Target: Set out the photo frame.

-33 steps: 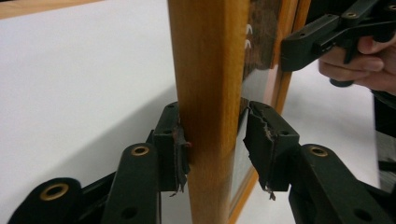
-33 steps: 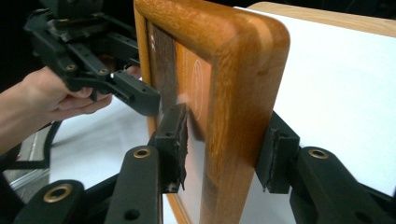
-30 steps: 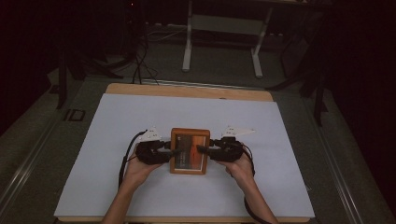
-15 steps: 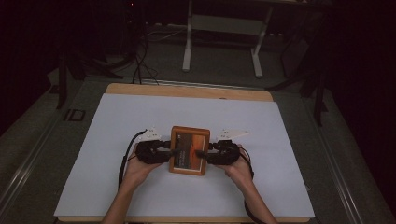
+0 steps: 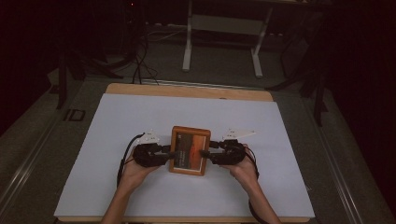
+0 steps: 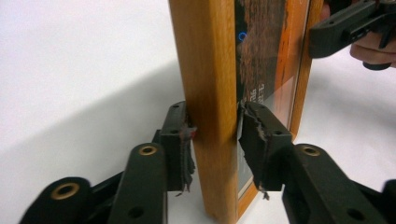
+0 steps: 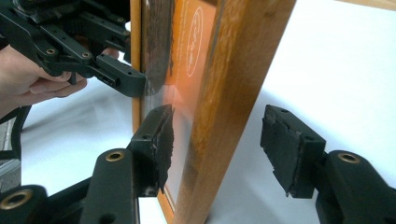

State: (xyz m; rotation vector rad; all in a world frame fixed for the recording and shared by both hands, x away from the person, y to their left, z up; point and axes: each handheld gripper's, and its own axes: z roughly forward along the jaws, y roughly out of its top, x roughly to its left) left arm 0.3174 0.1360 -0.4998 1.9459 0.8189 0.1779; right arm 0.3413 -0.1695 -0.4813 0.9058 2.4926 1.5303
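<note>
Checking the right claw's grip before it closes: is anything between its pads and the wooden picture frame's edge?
Nothing visible. The right claw straddles the orange-brown wooden picture frame with bare gaps on both sides; its jaws have just been opening. The left claw already pinches the opposite edge.

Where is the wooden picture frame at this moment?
In the high view, the wooden picture frame is on the white table cover, near its front middle, between the left gripper and the right gripper.

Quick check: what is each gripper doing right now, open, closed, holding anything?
Left gripper: closed on the left rail of the wooden picture frame, having just been closing.
Right gripper: open around the frame's right rail, pads off the wood, having just been opening.
</note>
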